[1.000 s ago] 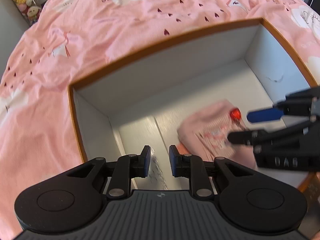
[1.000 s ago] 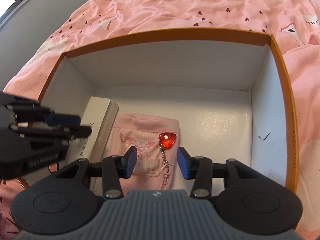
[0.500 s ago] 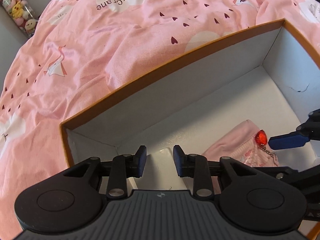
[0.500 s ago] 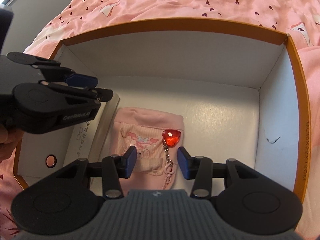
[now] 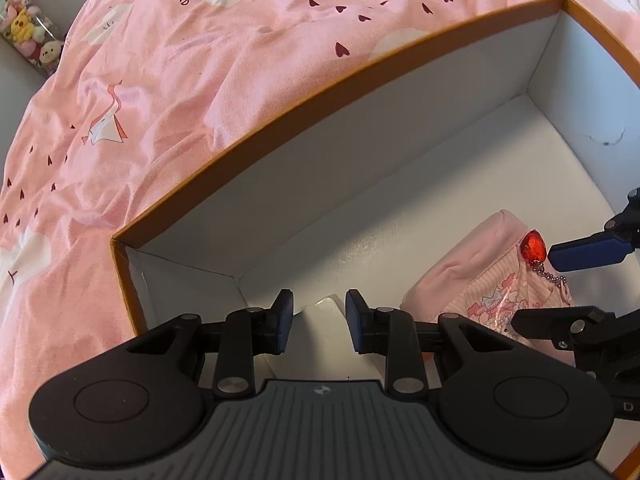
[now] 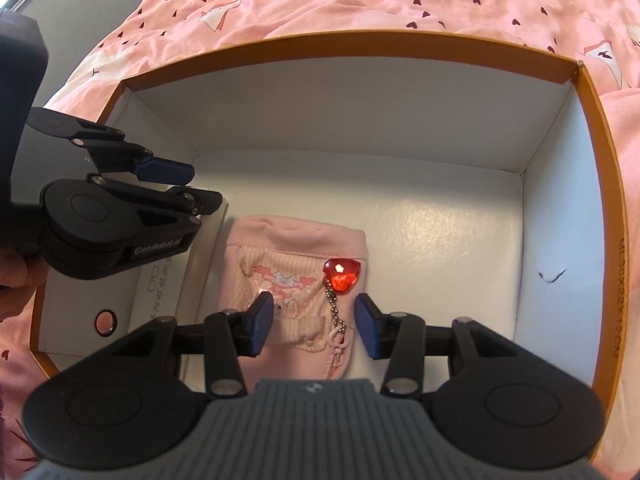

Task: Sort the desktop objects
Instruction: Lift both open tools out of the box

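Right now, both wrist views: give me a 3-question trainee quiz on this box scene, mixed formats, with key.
1. Multiple choice: where does the pink pouch lie?
A) on the bedspread
B) inside the orange-rimmed box
C) between closed jaws

2. True or false: the white carton lies beside the pouch, on the side of the left gripper.

3. Fill in: the charm chained to the pouch is a red ____.

Key: 1 B. 2 true. 3 heart. Note that the right gripper hangs open above the pouch without pressing it, and the left gripper is open too, with the carton's end below it.
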The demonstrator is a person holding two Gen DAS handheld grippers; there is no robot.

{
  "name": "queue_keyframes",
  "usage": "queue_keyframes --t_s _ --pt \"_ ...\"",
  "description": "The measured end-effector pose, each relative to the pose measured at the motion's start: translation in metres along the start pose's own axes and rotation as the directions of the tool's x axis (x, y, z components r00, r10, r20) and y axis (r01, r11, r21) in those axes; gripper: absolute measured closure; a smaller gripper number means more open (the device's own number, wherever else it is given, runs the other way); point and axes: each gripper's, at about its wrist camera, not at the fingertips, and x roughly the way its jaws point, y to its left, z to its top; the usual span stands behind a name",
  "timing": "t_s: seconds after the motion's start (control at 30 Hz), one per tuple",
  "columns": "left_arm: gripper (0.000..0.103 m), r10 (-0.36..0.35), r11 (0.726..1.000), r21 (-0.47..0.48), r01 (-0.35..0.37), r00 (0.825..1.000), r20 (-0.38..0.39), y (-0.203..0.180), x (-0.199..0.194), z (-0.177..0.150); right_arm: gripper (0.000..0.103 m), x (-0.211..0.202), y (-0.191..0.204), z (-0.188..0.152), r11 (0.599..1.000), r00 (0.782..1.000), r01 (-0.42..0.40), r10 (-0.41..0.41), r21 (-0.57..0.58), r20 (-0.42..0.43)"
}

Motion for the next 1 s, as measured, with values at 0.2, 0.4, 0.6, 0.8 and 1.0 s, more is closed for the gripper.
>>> queue_keyframes --t_s 0.2,0.4,0.6,0.8,1.0 --pt "0.071 0.011 1.0 -0.021 -0.011 0.999 0.035 -0.001 -0.004 -0.003 0.071 0.002 0.008 -0.004 0.999 0.999 -0.039 0.039 -0.028 -0.024" --pt "0.071 -0.003 0.998 -0.056 0.01 0.993 0.119 0.004 -0.028 -0.012 0.073 0.002 0.013 -0.006 0.999 0.998 -0.043 0.042 -0.02 -0.042" --pt "0.071 -0.015 0.998 -0.059 0.025 0.987 0.157 0.003 -0.05 -0.021 0.073 0.005 0.017 -0.006 0.996 0.994 -0.07 0.074 0.051 -0.079" --pt "0.071 -0.03 0.997 -0.059 0.042 0.981 0.19 -0.002 -0.067 -0.034 0.073 0.007 0.031 -0.011 1.0 0.998 -0.02 0.02 0.009 -0.061" --pt "0.071 -0.038 0.998 -0.046 0.051 0.967 0.251 -0.011 -0.092 -0.05 0.067 -0.01 0.037 -0.016 0.999 1.0 0.016 -0.016 -0.043 0.015"
